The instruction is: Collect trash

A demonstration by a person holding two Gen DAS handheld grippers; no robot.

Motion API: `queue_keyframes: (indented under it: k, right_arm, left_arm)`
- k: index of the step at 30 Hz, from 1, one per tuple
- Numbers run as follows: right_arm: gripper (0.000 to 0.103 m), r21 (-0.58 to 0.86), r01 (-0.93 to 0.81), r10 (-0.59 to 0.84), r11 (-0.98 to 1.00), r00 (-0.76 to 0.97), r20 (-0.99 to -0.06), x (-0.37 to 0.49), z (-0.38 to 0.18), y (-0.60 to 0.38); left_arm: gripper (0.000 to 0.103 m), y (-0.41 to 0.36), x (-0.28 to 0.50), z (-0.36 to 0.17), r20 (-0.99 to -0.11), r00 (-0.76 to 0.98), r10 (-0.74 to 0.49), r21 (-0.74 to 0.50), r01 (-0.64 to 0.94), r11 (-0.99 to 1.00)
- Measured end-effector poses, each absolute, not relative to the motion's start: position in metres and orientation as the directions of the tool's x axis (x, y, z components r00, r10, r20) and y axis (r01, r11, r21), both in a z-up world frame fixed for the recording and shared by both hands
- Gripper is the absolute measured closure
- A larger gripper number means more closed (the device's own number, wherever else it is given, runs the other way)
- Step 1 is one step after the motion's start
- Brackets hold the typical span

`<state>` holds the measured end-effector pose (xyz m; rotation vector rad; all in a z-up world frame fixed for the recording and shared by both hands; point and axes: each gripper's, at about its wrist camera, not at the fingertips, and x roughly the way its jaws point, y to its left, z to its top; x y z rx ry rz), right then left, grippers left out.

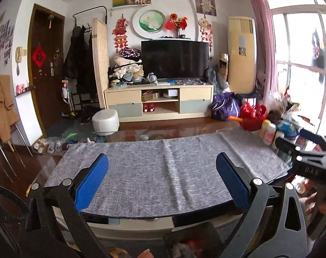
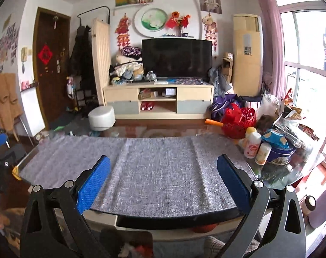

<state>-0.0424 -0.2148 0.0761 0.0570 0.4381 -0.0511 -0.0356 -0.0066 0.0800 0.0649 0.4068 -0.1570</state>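
Trash (image 1: 188, 245) — blurred scraps, low in view — lies below left tongs (image 1: 162, 157) and right tongs (image 2: 164, 158), both spread apart.

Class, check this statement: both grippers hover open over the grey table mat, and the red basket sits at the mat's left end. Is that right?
Not quite. The red basket sits at the right end of the grey table mat, as the right wrist view shows. The left gripper and right gripper do hover open.
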Motion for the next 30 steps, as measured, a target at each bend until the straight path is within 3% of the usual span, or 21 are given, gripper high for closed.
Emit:
queue_keyframes:
  k: [10,30]
  right_arm:
    - [0.003,0.028,0.087,-0.068,0.996,0.91,-0.408,-0.07,0.078,-0.206]
    - [0.003,0.042,0.074,-0.046,0.996,0.887,-0.459,-0.065,0.068,-0.199]
  left_arm:
    - [0.008,-0.008,-0.05,0.069,-0.431,0.892,-0.135,0.008,0.153,0.988]
    - [0.008,-0.001,-0.047,0.056,-0.477,0.871,-0.119,0.008,0.14,0.99]
